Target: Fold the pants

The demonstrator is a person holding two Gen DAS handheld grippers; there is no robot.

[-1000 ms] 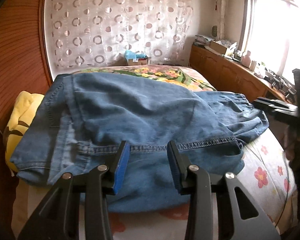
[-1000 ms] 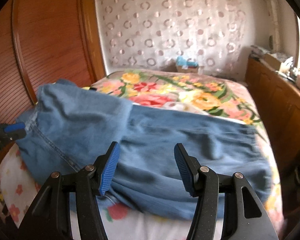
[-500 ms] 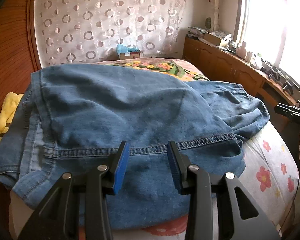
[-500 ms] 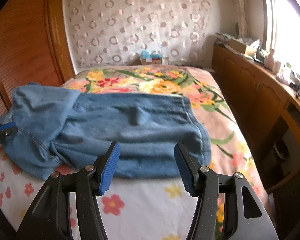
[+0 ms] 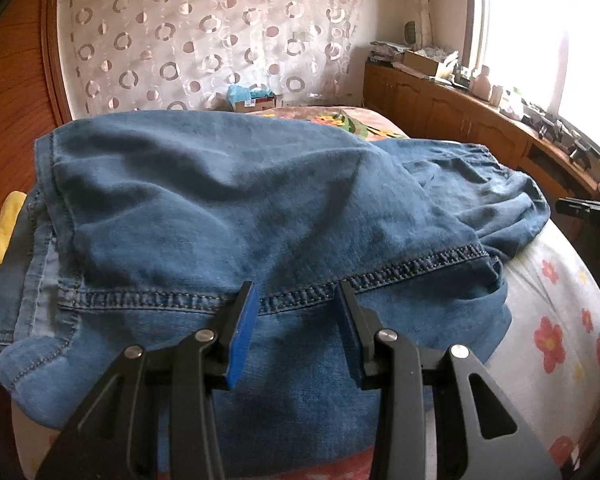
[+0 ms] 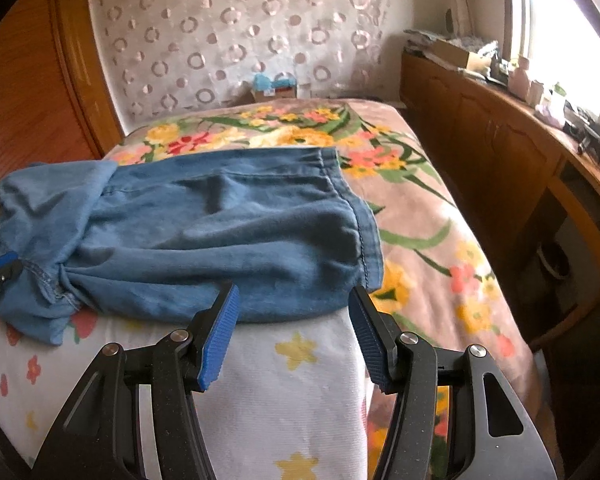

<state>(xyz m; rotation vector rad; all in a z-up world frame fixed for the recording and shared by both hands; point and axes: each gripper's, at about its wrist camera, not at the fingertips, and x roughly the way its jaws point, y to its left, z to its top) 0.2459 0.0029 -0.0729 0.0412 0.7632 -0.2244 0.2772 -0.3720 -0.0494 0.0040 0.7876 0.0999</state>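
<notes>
Left tool fills the bottom of its own view, black arms and blue pads set a moderate way apart, and nothing is caught between them; they hang just above the pants, right over a stitched hem line, though whether the tips brush the denim I cannot tell. Those blue jeans lie folded over on the bed, spreading across most of the picture, the gathered waistband off toward the right. A yellow cloth peeks out at the left edge beside the wooden panel, and the far tip of the other tool pokes in at the right edge.

Over to the right wrist view: the right tool sits with its jaws parted wider, empty, hovering at the near edge of the pants over the white flowered sheet. Jeans here lie crosswise on the bed, bunched at the left, where the left tool shows just at the frame's edge against the cloth. Beyond them spreads the floral blanket, with wooden cabinets along the right under the window
</notes>
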